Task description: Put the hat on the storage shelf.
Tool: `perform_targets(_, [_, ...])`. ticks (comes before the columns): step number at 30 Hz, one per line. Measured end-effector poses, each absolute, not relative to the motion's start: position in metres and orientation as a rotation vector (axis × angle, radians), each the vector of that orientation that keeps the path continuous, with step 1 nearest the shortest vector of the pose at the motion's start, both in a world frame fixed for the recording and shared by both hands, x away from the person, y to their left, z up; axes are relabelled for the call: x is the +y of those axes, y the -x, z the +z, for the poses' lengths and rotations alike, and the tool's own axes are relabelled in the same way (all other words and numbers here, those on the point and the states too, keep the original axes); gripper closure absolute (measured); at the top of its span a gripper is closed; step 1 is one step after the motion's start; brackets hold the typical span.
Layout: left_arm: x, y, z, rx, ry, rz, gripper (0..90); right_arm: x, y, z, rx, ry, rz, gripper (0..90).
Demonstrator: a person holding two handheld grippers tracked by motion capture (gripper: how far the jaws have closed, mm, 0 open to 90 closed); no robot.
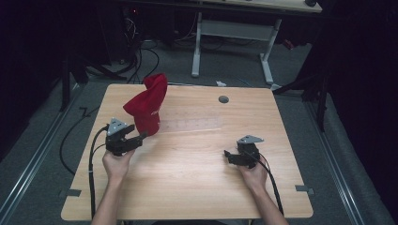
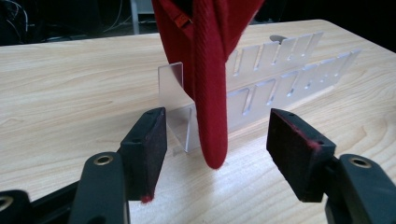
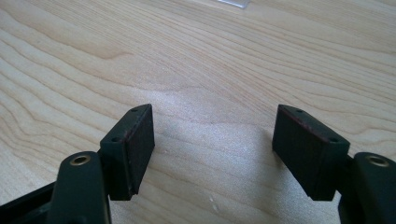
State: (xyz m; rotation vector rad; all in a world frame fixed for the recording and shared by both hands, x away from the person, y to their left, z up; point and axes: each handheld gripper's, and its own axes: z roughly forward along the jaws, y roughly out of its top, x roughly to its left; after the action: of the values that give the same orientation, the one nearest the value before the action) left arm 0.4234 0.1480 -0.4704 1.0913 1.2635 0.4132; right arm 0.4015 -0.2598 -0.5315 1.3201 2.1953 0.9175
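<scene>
Your left hand-held gripper (image 2: 217, 154) stands spread, its pads either side of the hanging edge of the red fabric cap (image 1: 148, 108) without pressing it. The cap is propped on the clear slotted acrylic rack (image 2: 280, 79) on the wooden tabletop (image 1: 197, 178). Pinch off-centre or pull sideways and, I judge, the light rack tips. Your right hand-held gripper (image 3: 215, 149) is spread over bare wood.

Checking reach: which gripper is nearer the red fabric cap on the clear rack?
Left. The left gripper sits right at the red fabric cap, open jaws around its hanging edge. The right gripper rests far off across the table.
</scene>
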Motion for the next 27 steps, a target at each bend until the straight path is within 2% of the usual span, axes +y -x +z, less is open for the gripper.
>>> perform_targets(9, [0.151, -0.409, -0.471, 1.263, -1.072, 0.389, 40.3, -0.26, -0.402, -0.532, 2.194, -1.321, 0.917, 29.8])
perform_targets(14, [0.148, -0.405, -0.474, 1.287, -1.119, 0.387, 41.0, -0.26, -0.402, -0.531, 2.195, -1.322, 0.917, 29.8])
perform_targets(22, [0.138, -0.398, -0.481, 1.298, -1.151, 0.335, 35.3, -0.26, -0.402, -0.531, 2.194, -1.323, 0.917, 29.8])
perform_targets(27, [0.132, -0.394, -0.487, 1.308, -1.177, 0.328, 35.0, -0.26, -0.402, -0.531, 2.193, -1.324, 0.917, 29.8])
